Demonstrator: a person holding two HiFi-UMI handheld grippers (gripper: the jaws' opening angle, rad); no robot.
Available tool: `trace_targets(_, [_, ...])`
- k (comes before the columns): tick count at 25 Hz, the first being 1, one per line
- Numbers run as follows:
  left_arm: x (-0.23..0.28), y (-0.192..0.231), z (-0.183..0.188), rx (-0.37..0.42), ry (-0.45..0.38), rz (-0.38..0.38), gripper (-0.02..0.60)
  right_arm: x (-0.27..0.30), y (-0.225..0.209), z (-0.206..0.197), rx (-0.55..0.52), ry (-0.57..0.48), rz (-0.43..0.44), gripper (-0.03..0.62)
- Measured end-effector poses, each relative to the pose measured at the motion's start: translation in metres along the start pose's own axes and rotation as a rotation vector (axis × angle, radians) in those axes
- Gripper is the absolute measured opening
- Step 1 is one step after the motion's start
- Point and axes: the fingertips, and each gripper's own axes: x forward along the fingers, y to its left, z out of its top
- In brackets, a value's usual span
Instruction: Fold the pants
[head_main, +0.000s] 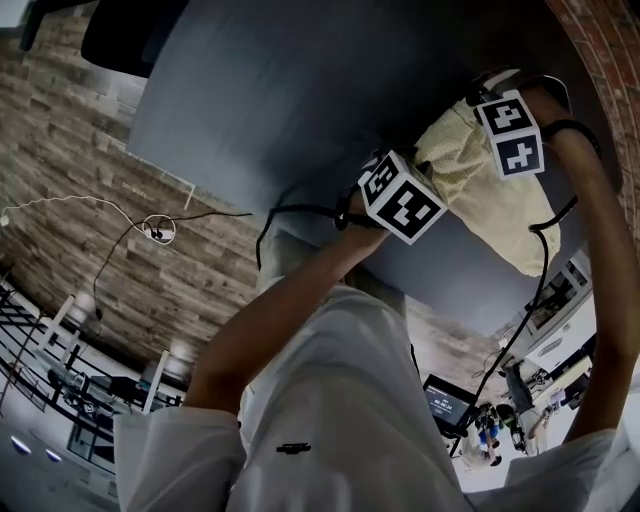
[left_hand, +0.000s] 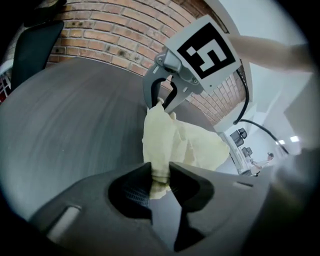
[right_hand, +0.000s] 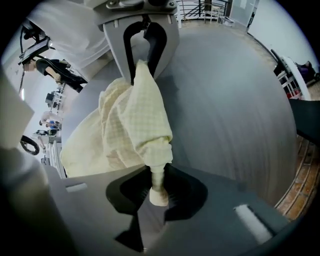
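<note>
We found the table bare over most of its top, so a gripper could pass freely across that stretch. The one obstacle on it was the bunched pants near one edge. They were pinched between the left gripper and the right gripper, which faced each other with little room between. A black chair stood beyond one corner, and a brick wall rose behind the edge there.

Wore a white short-sleeved shirt, small black clip on the front. Sported dark grey left gripper and right gripper, each topped by a white cube with black square markers, black cables trailing.
</note>
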Motion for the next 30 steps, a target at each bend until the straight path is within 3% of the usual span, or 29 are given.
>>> trace_targets(11, [-0.014,-0.046,0.004,0.101,-0.056,0.189,0.087,-0.030,0.035,-0.010,0.052,-0.070,-0.261,0.066])
trace_targets(22, [0.003,-0.138,-0.001,0.166,-0.069,0.264,0.087,-0.031,0.135,-0.028,0.077,-0.077,-0.371,0.067])
trace_targets(30, [0.060,-0.213,-0.008,0.177,-0.059,0.253,0.094,0.004,0.207,-0.057,0.118,-0.045,-0.428,0.077])
